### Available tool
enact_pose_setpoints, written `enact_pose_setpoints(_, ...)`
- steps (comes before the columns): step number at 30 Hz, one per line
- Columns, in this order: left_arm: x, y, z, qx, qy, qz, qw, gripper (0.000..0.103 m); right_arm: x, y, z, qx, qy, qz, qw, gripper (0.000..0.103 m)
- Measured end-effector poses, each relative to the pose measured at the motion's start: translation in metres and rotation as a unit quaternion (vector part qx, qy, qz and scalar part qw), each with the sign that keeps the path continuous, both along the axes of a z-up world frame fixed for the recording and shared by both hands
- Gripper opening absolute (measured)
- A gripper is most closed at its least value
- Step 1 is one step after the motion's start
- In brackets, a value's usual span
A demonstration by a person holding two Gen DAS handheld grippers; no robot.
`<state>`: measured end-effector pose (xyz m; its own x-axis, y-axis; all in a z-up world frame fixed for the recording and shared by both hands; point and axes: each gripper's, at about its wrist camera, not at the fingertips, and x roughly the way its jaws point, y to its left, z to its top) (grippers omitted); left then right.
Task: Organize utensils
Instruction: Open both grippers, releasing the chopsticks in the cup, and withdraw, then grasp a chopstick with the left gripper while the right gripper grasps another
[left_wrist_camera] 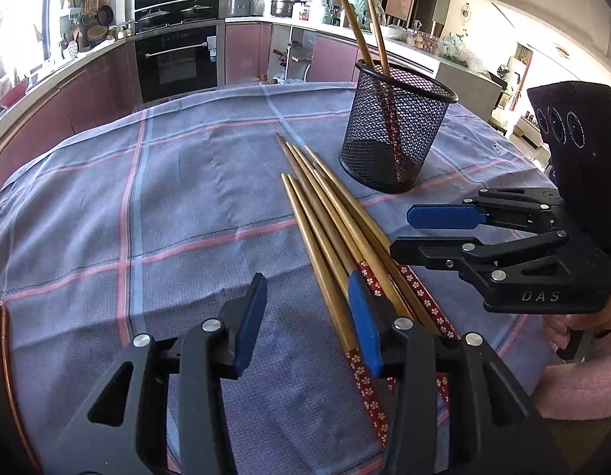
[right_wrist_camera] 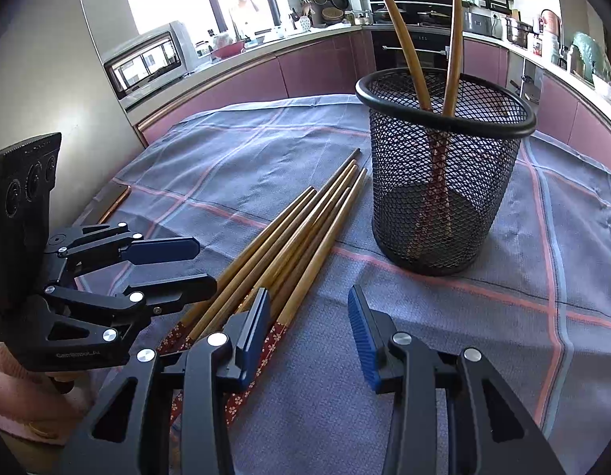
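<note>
Several wooden chopsticks (left_wrist_camera: pixel 329 213) with red flowered ends lie side by side on the blue checked cloth; they also show in the right wrist view (right_wrist_camera: pixel 289 233). A black mesh cup (left_wrist_camera: pixel 396 130) stands behind them with two chopsticks (left_wrist_camera: pixel 358 27) upright in it, also seen in the right wrist view (right_wrist_camera: pixel 444 166). My left gripper (left_wrist_camera: pixel 309 320) is open and empty, its right finger over the chopsticks' lower ends. My right gripper (right_wrist_camera: pixel 309 336) is open and empty, its left finger over the chopsticks' red ends. Each gripper shows in the other's view (left_wrist_camera: pixel 424 233) (right_wrist_camera: pixel 186 265).
The cloth-covered table (left_wrist_camera: pixel 147 217) stands in a kitchen with an oven (left_wrist_camera: pixel 176 59) and counters behind. A microwave (right_wrist_camera: pixel 151 59) sits on the counter to the left in the right wrist view. Bare cloth lies left of the chopsticks.
</note>
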<state>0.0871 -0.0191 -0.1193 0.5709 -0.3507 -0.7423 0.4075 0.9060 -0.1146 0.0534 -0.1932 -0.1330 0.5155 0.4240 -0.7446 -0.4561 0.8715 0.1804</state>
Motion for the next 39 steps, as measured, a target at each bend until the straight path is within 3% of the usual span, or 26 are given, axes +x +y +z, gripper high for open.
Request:
enact_pose_setpoints(10,0.001,0.000,-0.007,0.006,0.010,-0.004,0.9999,0.038,0.003,0.001,-0.003,-0.018,0.001,-0.005,1.000,0.038)
enact_pose_setpoints(15,0.004,0.000,-0.010,0.017,0.012,0.000,0.9998,0.030,0.003,0.001,-0.003,-0.031,0.001,-0.008,0.999,0.038)
enact_pose_setpoints(24,0.011,-0.003,-0.011,0.018,0.015,0.007,0.9997,0.030,0.010,0.007,-0.005,-0.044,-0.006,-0.013,0.999,0.037)
enact_pose_setpoints(31,0.019,-0.005,-0.012,0.015,0.017,0.017,0.9996,0.021,0.018,0.008,-0.007,-0.039,-0.010,-0.030,0.999,0.024)
enact_pose_setpoints(36,0.022,-0.005,-0.013,0.007,0.022,0.025,0.9994,0.011,0.021,-0.002,-0.008,-0.014,0.000,-0.050,0.999,0.009)
enact_pose_setpoints(39,0.022,-0.004,-0.013,0.002,0.022,0.031,0.9993,0.010,0.021,-0.007,-0.009,0.006,0.006,-0.061,0.998,0.006)
